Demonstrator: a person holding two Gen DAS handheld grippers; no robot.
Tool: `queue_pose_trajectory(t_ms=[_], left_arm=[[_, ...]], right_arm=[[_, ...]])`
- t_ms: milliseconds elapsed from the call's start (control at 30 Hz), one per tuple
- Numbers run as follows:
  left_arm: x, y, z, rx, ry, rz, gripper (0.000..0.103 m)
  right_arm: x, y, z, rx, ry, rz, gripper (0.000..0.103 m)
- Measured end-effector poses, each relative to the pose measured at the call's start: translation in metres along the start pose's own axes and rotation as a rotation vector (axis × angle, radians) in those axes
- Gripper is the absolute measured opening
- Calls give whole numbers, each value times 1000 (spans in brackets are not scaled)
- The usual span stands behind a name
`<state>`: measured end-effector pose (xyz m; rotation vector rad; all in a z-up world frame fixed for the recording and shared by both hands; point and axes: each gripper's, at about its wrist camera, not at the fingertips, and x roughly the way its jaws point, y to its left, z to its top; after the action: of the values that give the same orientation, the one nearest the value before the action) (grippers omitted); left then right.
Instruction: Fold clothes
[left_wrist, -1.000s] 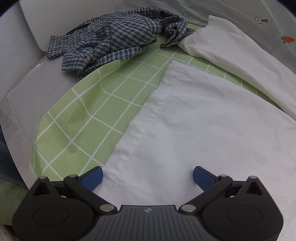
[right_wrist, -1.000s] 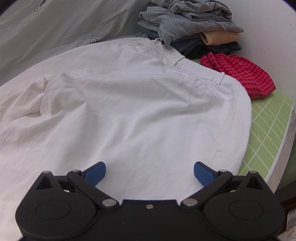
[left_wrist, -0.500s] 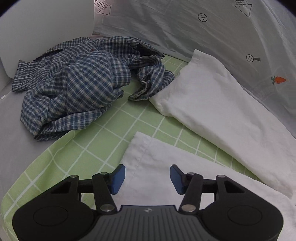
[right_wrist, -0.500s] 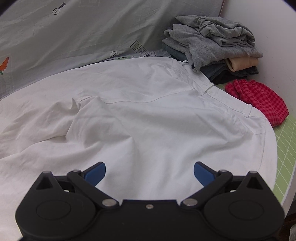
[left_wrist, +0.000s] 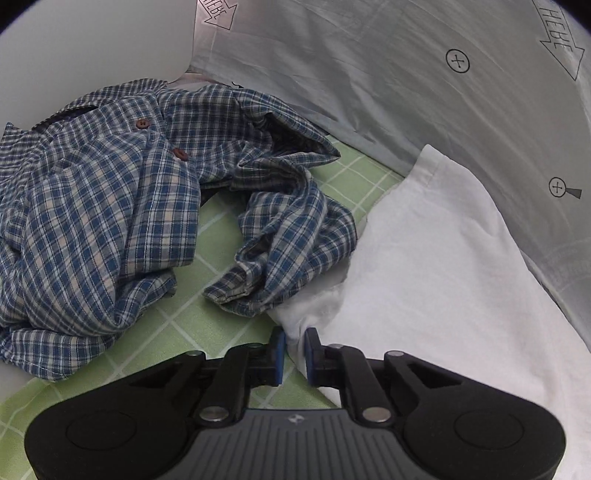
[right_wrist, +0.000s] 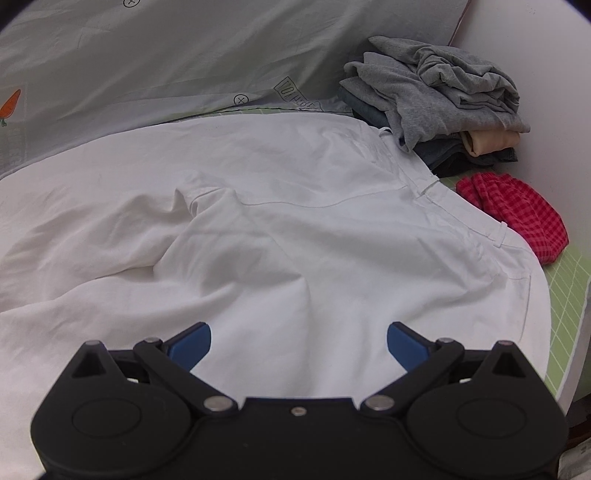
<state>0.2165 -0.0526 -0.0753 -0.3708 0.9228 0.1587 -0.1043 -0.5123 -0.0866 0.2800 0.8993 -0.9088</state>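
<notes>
Left gripper (left_wrist: 294, 354): jaws nipped on hem corner of white cotton trousers (left_wrist: 436, 266), ready to carry that leg over; earlier wide apart over flat cloth. Right gripper (right_wrist: 298, 345): jaws wide, hovering above trouser seat, unchanged. Trousers spread across green checked bedsheet (left_wrist: 177, 325). Crumpled blue plaid shirt (left_wrist: 110, 199) near far-left edge; folded grey stack (right_wrist: 436, 96) at far-right corner.
</notes>
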Motion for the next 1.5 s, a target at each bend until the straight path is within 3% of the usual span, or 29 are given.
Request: queue_pose_trajectory(t_ms=[200,300,333,400,533,633,700,867,1200,1500], left_arm=[[-47,20,-5,18,-62,3,8],[-36,38,-21,-30,13,57,10],[-31,44,-26,-48,44,72,13],[-38,48,-29,-67,29,82,22],[-59,43,-24,-27,1,140,31],[-76,46,-21,-46,-20,129,46],[-86,43,-22,-39,-35,128,62],[-102,20,-28,-11,-47,119,78],[-31,-64,12,51,16,156,89],[45,-131,65,128,31,155,92]], right_arm=[[6,3,1,-27,15,30,103],[11,2,4,-38,15,51,103],[13,1,6,-37,16,61,103],[15,0,9,-36,13,75,103],[17,-6,25,-41,-25,99,103],[21,-12,38,-34,-51,110,103],[24,-18,50,-18,-73,117,103],[47,-30,86,-7,-119,111,103],[122,-30,178,14,-156,93,103],[188,-14,228,161,-95,54,103]])
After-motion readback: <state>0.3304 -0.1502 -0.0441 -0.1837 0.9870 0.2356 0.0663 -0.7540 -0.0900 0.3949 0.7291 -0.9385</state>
